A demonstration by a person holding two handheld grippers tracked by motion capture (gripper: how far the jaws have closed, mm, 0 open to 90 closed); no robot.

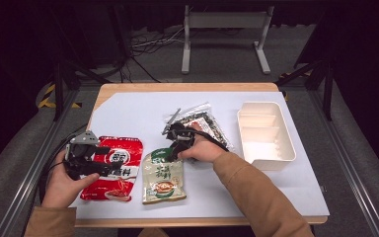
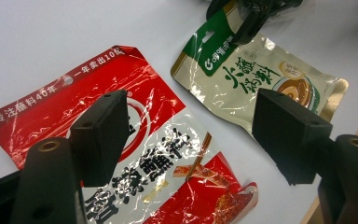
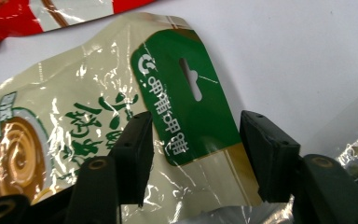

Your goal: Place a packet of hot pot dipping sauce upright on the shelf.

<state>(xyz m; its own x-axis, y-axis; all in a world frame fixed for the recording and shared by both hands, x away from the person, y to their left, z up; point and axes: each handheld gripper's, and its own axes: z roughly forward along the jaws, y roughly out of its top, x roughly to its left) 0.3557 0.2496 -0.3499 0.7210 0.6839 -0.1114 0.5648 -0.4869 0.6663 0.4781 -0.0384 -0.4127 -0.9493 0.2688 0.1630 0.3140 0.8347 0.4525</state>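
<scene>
Now both grippers are down among the packets on the white table (image 1: pixel 128 113), the right one at the green-and-cream pouch (image 1: pixel 164 177).

Largest after the table, the white divided tray (image 1: pixel 265 134) sits at three o'clock, empty compartments showing. At eight o'clock lies the red sauce packet (image 1: pixel 114 168); the left gripper (image 1: pixel 109 170) hangs over it with its jaws spread wide, and in the left gripper view the red sauce packet (image 2: pixel 158 154) shows flat between them, untouched. Just beside it, at six o'clock, lies the green-and-cream pouch, and the right gripper (image 1: pixel 170 154) stands at its top edge. In the right gripper view the jaws are parted either side of the pouch's green hang tab (image 3: pixel 186 107), not yet pinching it. Behind, near centre, rests a clear bag of dark pieces (image 1: pixel 202 121).
</scene>
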